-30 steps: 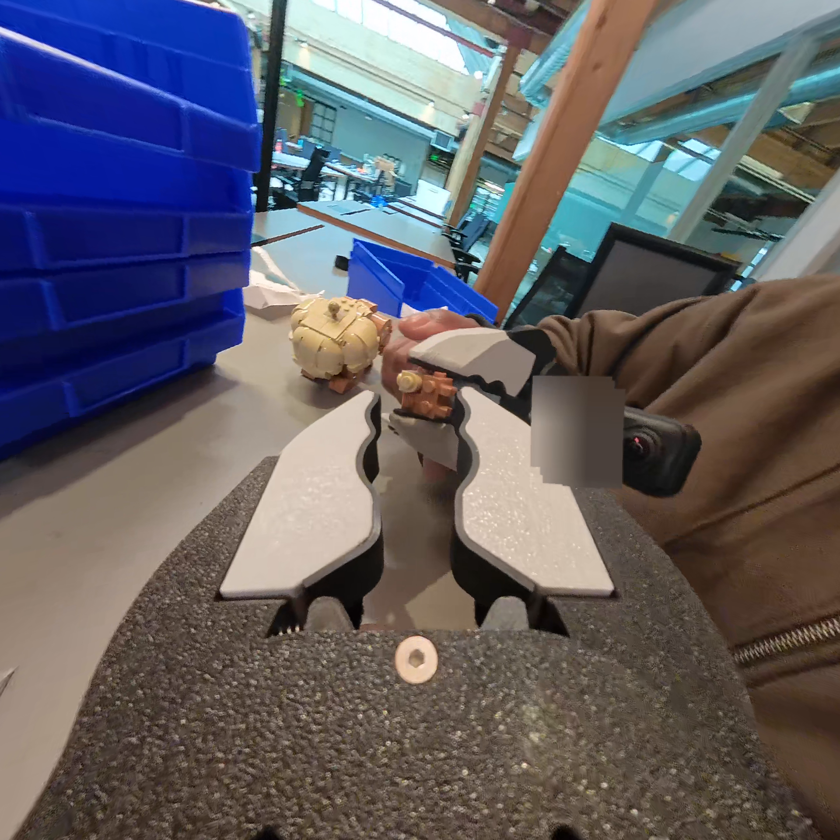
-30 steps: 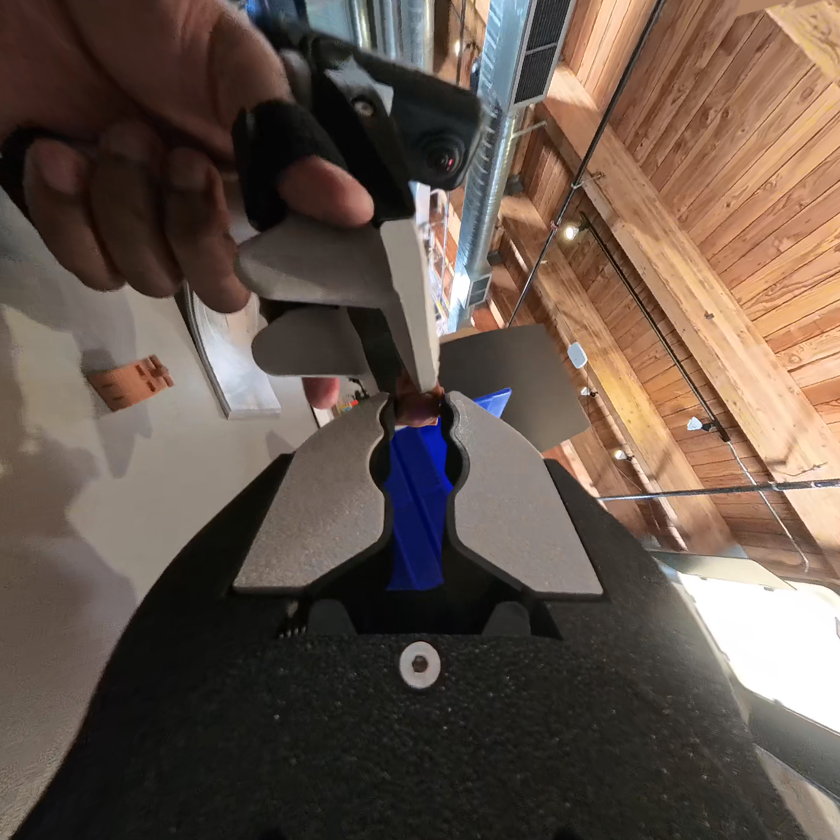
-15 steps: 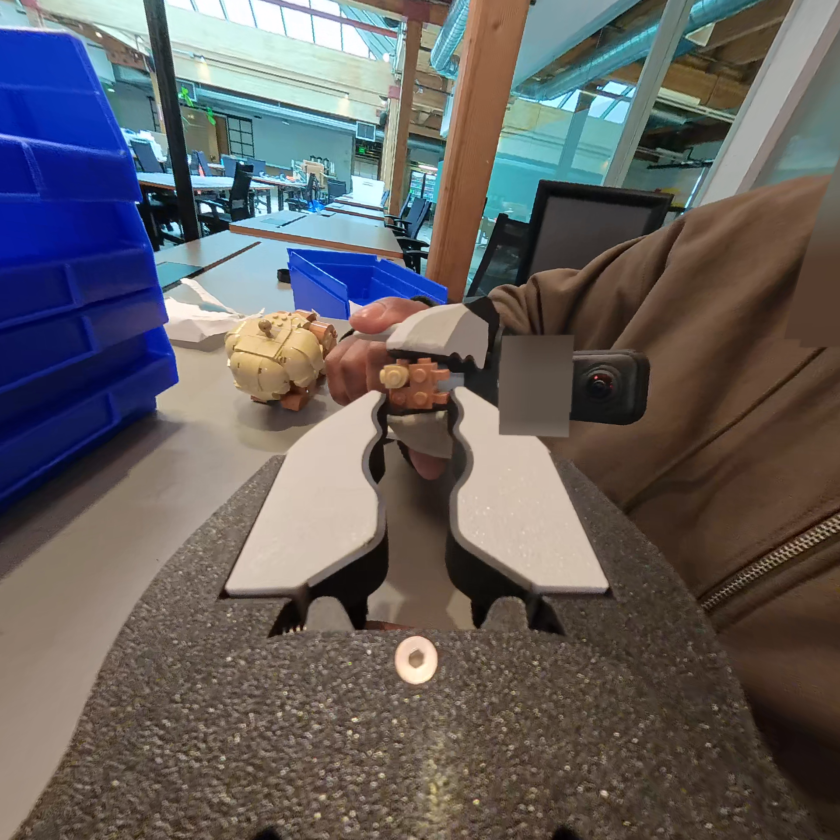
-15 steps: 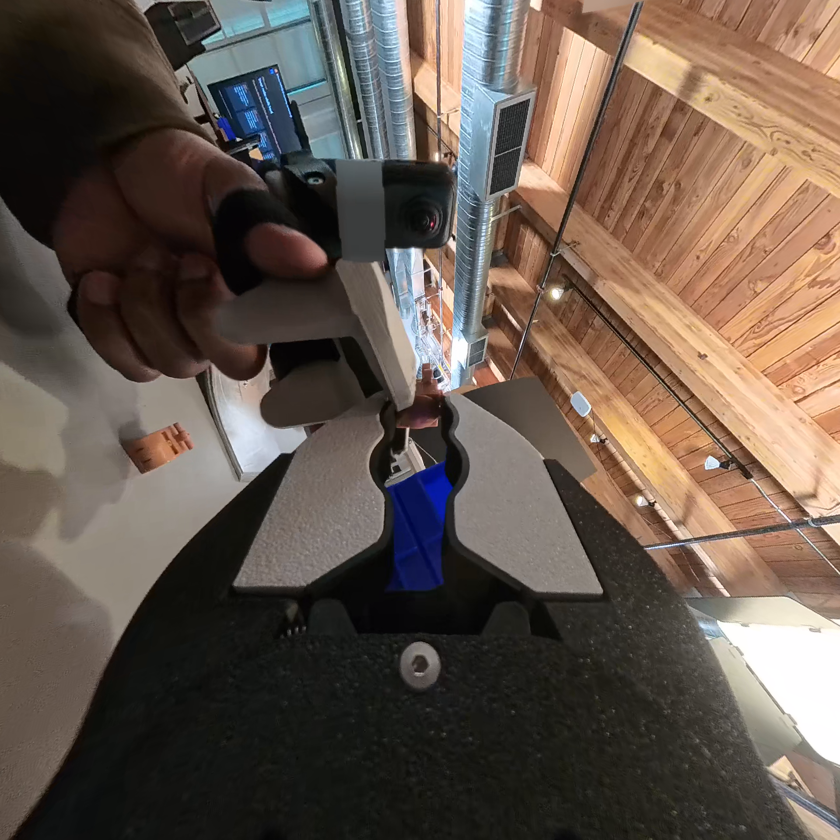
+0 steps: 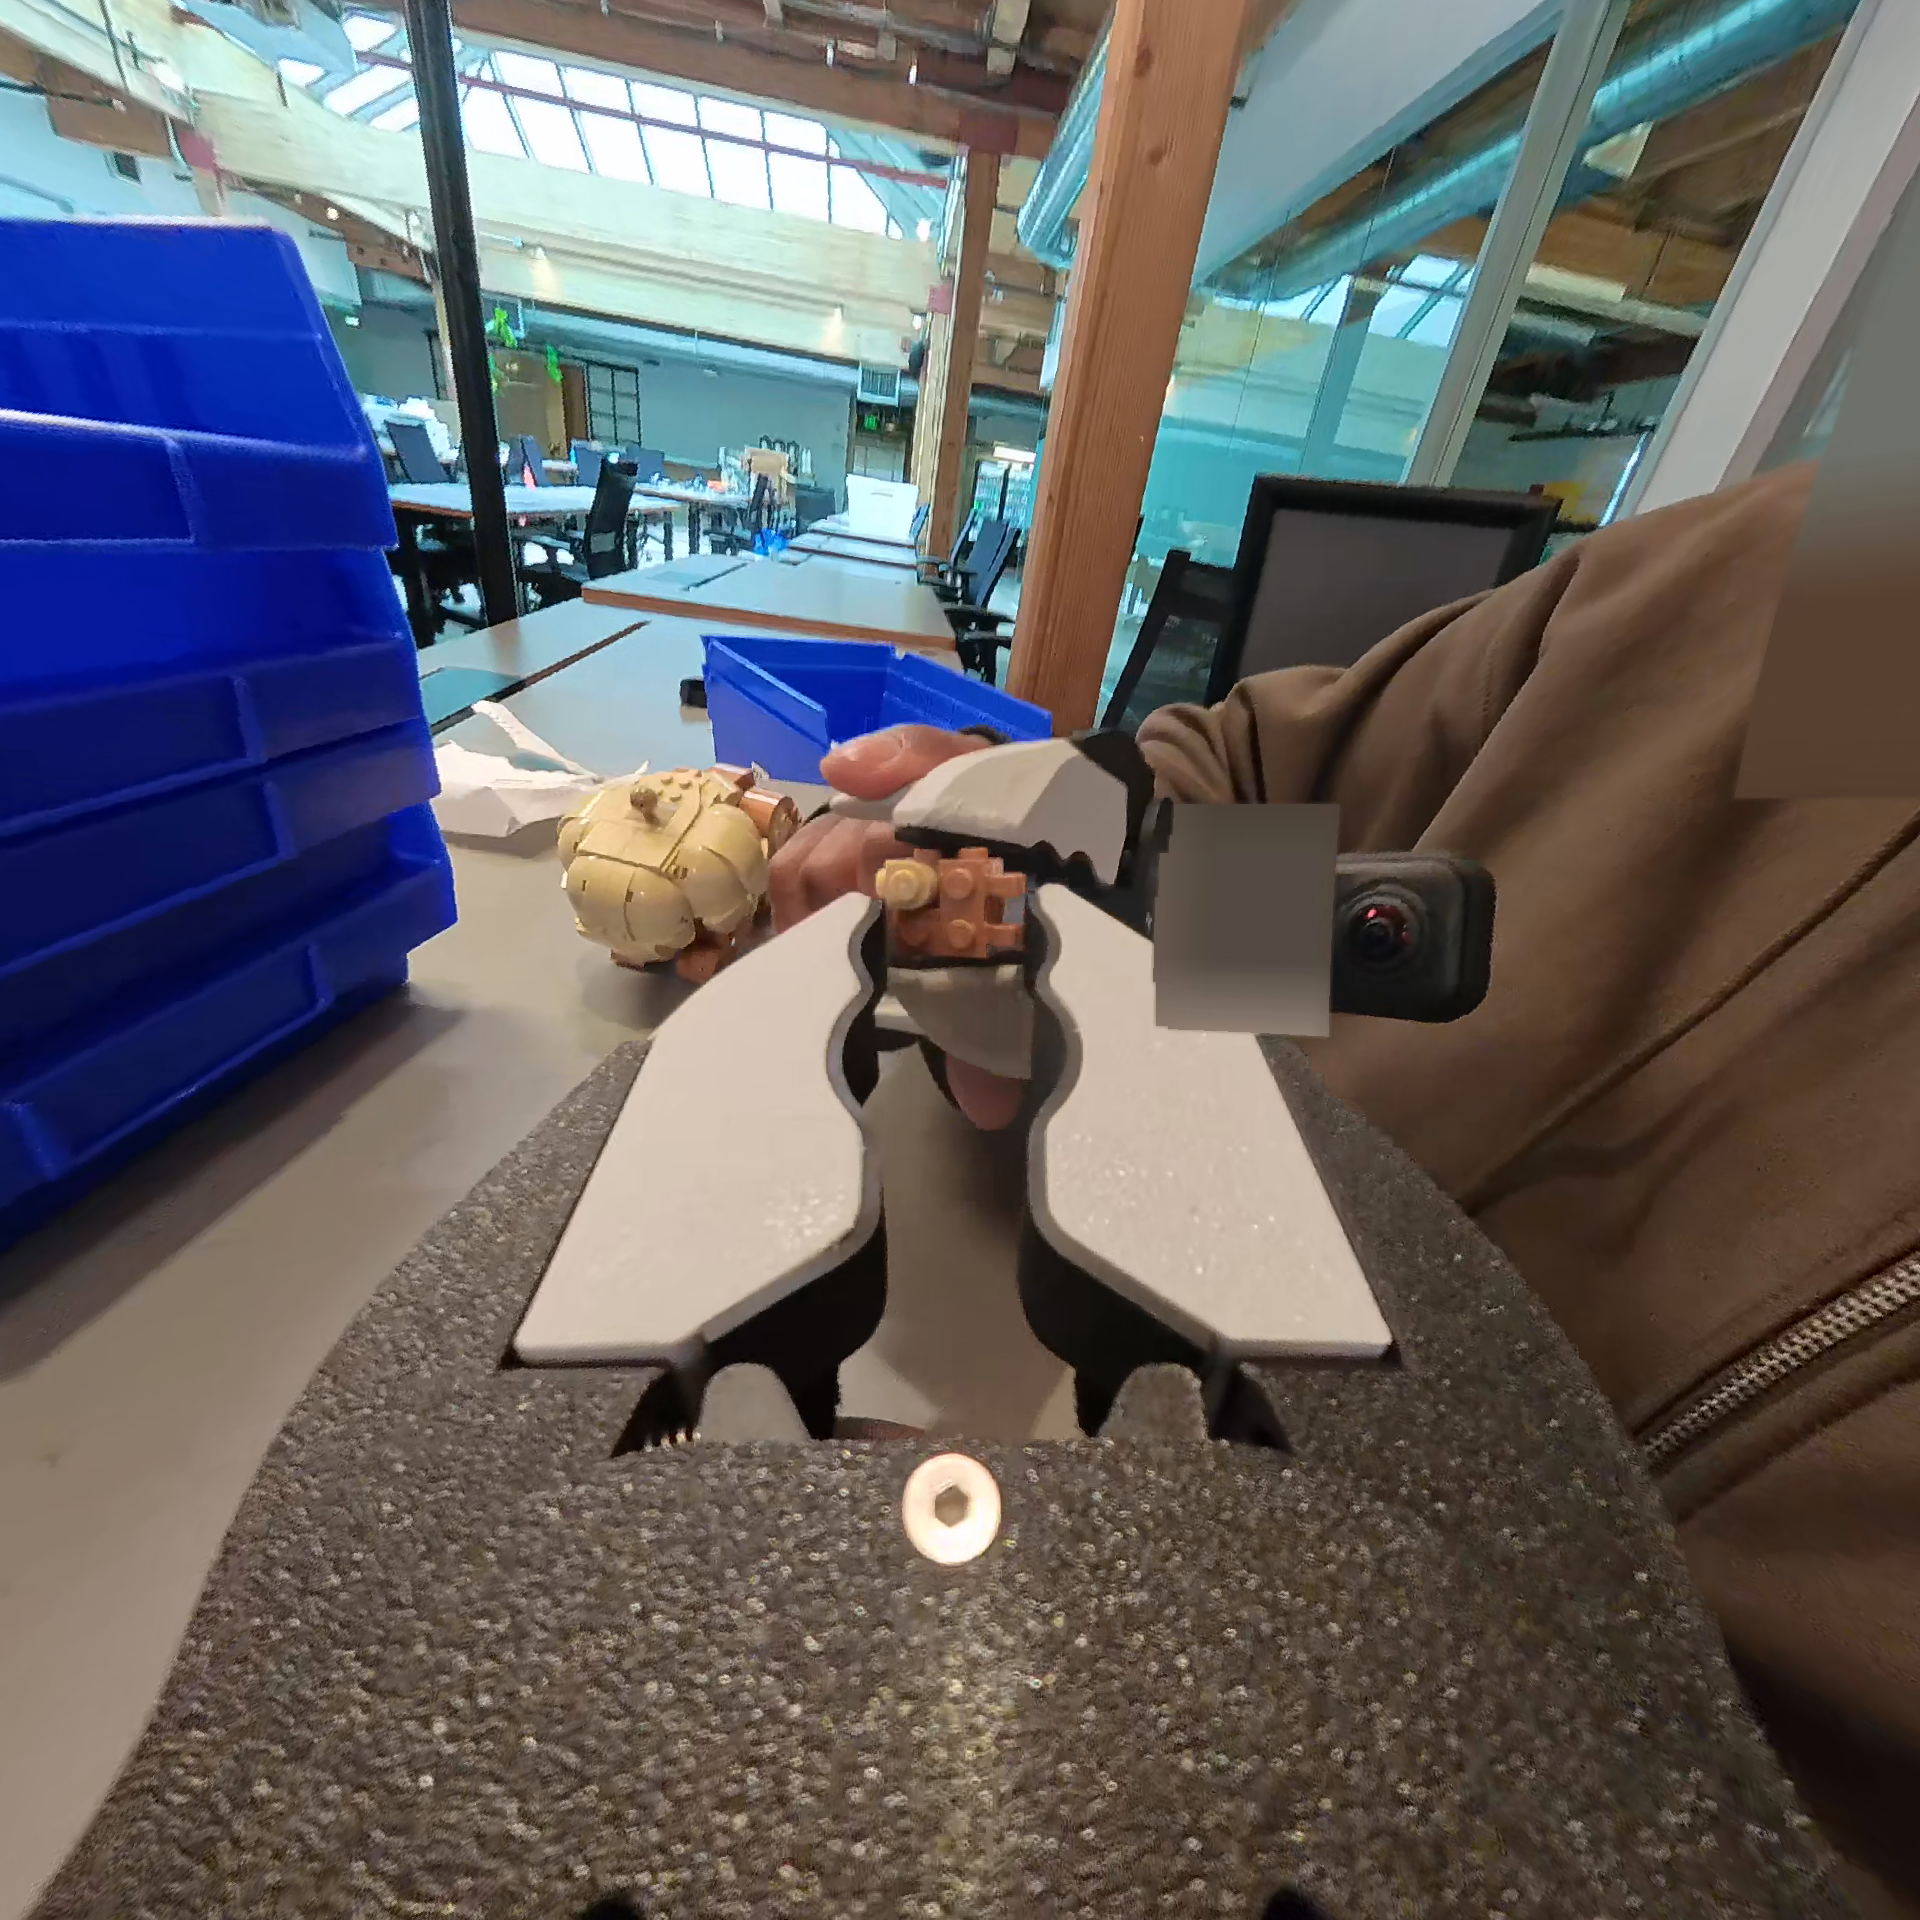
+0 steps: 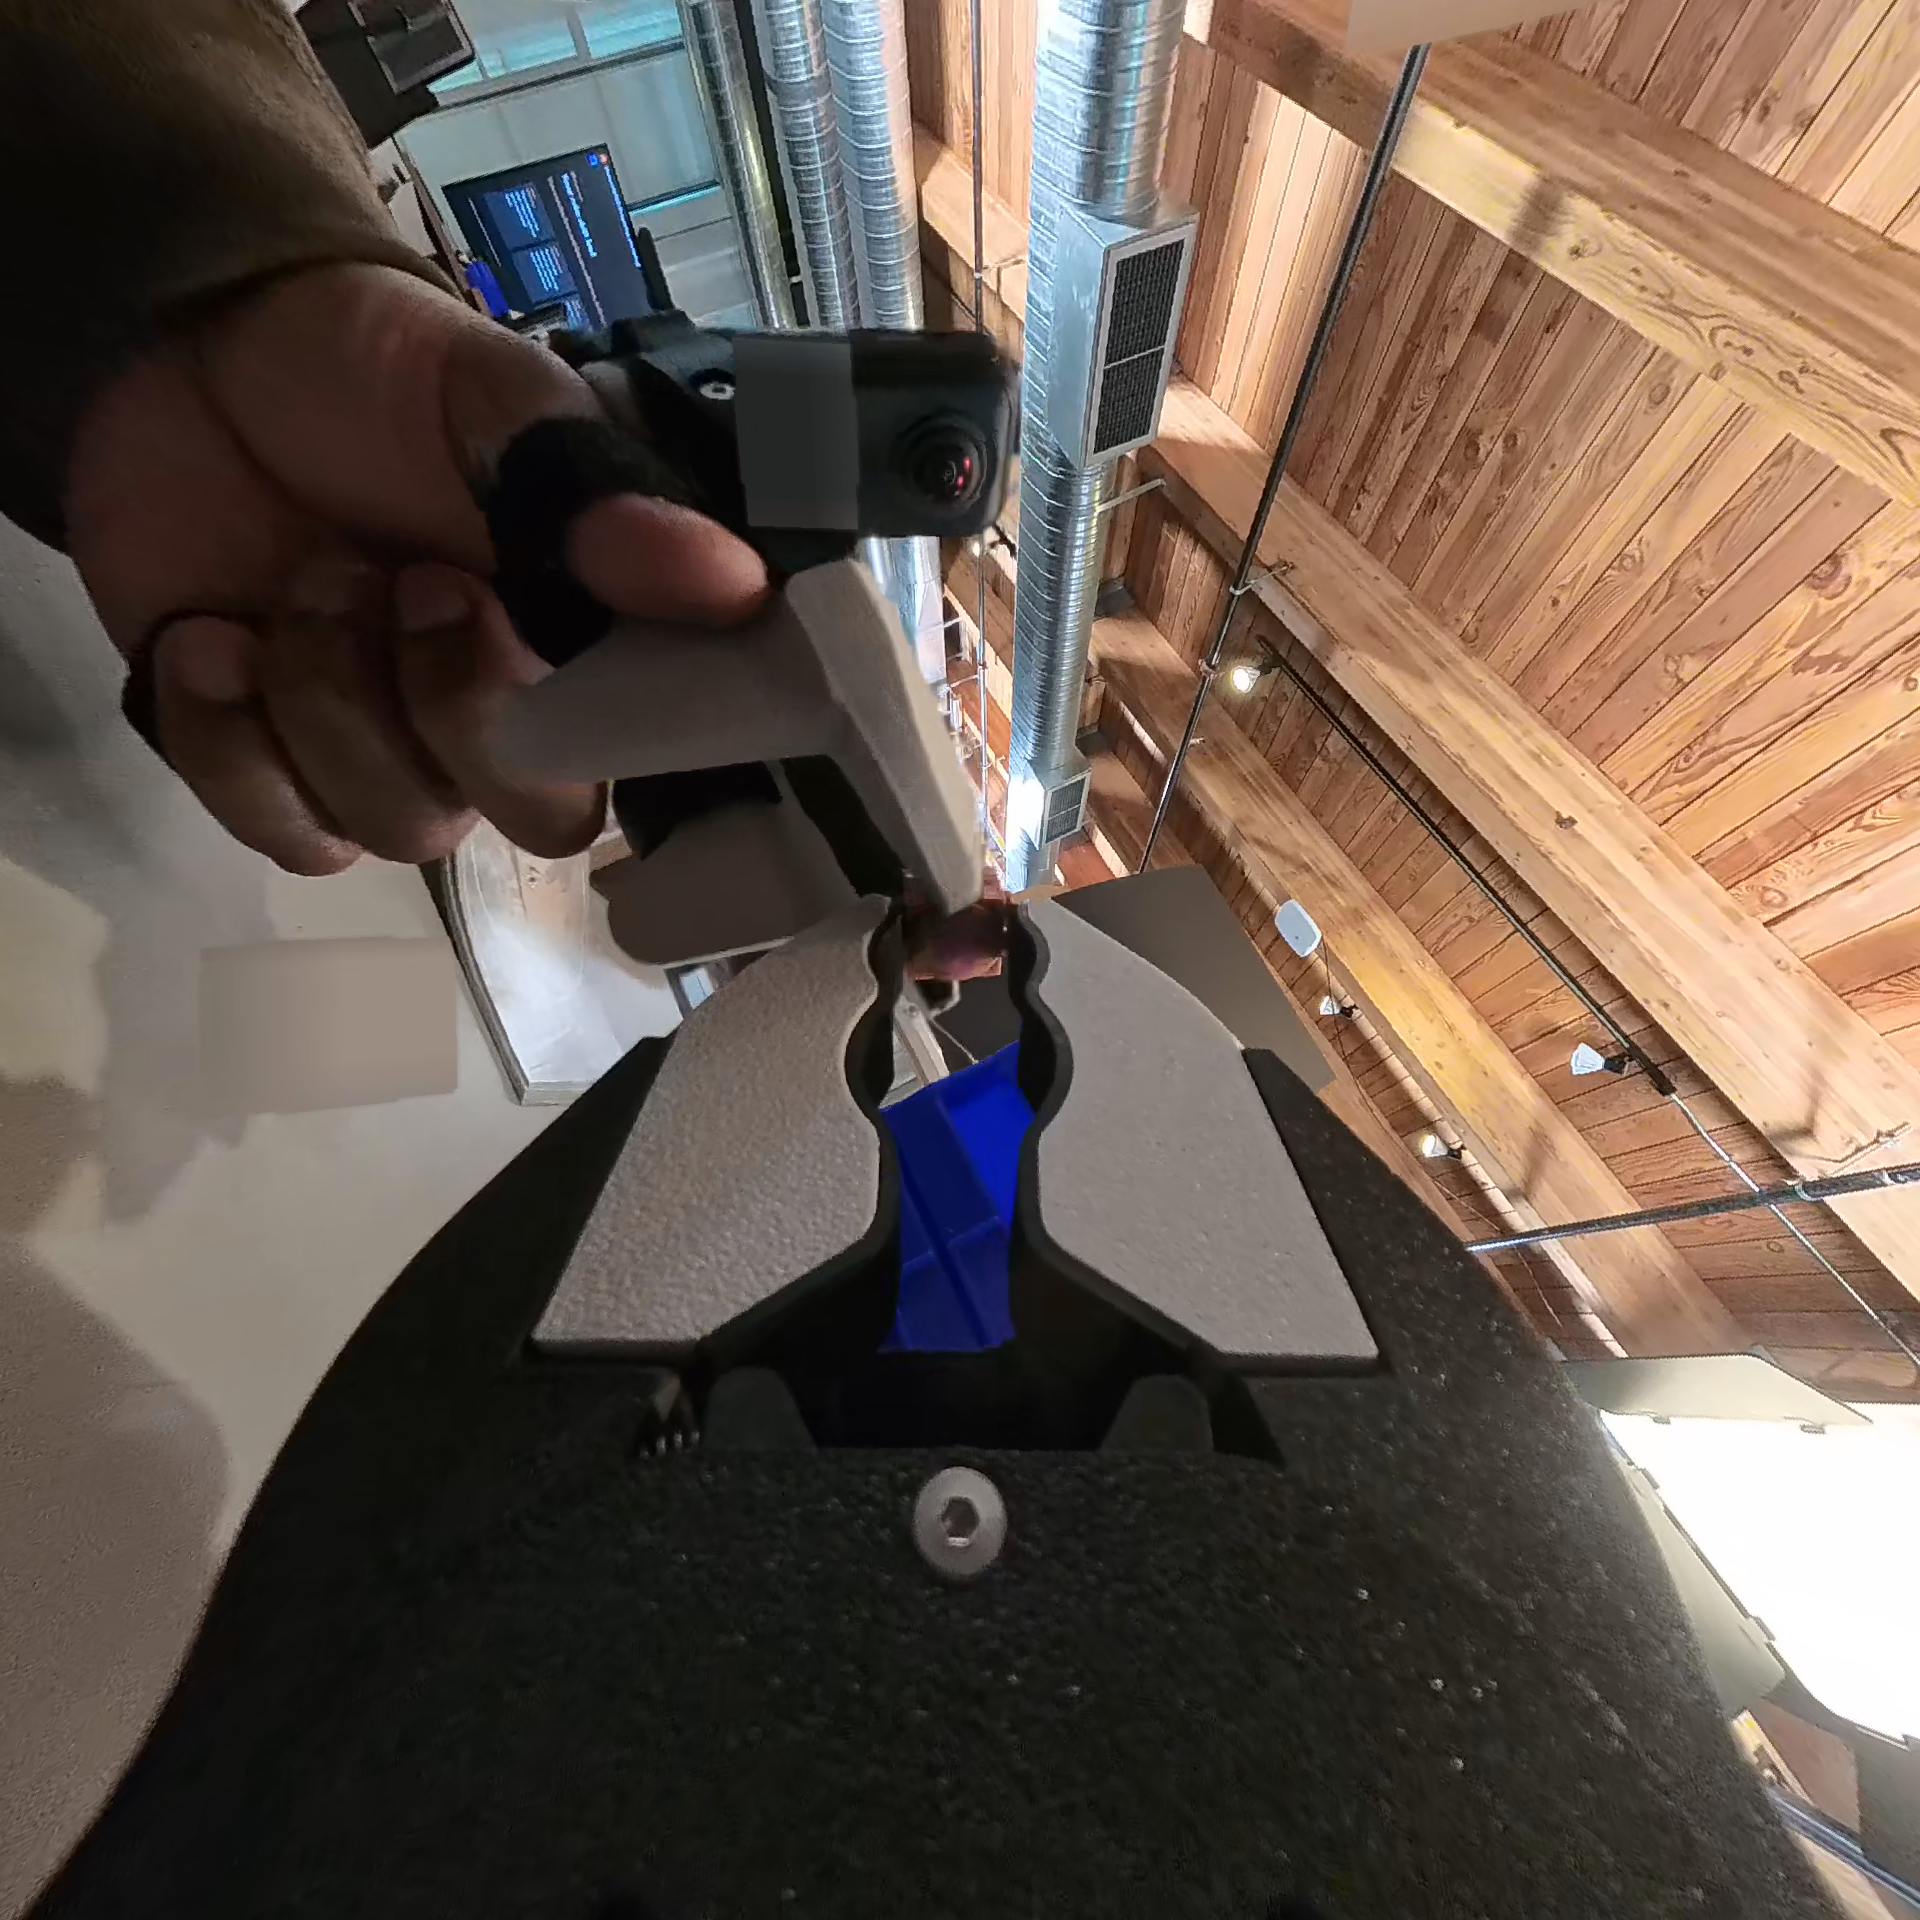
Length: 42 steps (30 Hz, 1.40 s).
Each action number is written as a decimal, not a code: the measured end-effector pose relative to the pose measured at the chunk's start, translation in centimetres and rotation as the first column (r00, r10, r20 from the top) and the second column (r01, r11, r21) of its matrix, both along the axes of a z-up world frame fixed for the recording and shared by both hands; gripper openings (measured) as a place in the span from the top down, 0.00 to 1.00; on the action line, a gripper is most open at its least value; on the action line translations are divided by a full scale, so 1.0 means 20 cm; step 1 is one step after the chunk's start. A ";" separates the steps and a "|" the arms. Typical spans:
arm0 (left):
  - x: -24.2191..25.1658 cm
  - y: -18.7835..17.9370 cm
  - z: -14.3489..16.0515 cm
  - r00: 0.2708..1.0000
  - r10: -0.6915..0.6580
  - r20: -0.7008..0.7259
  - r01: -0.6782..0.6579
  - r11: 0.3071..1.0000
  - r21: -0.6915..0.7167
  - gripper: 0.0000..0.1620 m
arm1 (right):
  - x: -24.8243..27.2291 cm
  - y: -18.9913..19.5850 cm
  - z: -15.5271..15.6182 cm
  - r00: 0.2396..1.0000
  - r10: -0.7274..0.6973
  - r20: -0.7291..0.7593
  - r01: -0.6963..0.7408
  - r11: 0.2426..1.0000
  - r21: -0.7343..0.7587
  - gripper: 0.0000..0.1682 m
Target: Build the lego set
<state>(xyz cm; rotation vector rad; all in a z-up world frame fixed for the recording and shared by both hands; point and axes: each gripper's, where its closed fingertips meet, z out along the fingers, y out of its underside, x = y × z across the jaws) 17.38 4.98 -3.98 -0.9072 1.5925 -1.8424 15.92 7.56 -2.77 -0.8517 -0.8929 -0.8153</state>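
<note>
Both grippers now pinch the brown lego sub-assembly mid-air: left gripper has closed in onto it, right gripper clamped too. Tan lego body sits on table. Looks like hand-off or regrip.

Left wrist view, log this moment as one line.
brown lego piece: gripped by both grippers | left gripper: shut | right gripper: shut | tan lego ball: on table
</note>
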 end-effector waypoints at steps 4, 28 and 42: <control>-0.01 -0.01 0.01 0.999 -0.033 0.003 0.033 0.999 -0.021 0.85 | -0.01 -0.01 0.00 1.000 0.016 0.001 -0.016 1.000 0.007 0.89; 0.06 0.16 -0.05 0.892 0.384 0.237 -0.449 0.703 0.552 0.86 | 0.04 0.08 -0.07 0.998 -0.061 0.011 0.061 0.995 -0.084 0.83; 0.03 0.26 -0.13 0.907 0.348 0.239 -0.377 0.415 0.828 0.86 | 0.08 0.08 -0.08 0.942 -0.146 0.302 0.148 0.989 0.015 0.88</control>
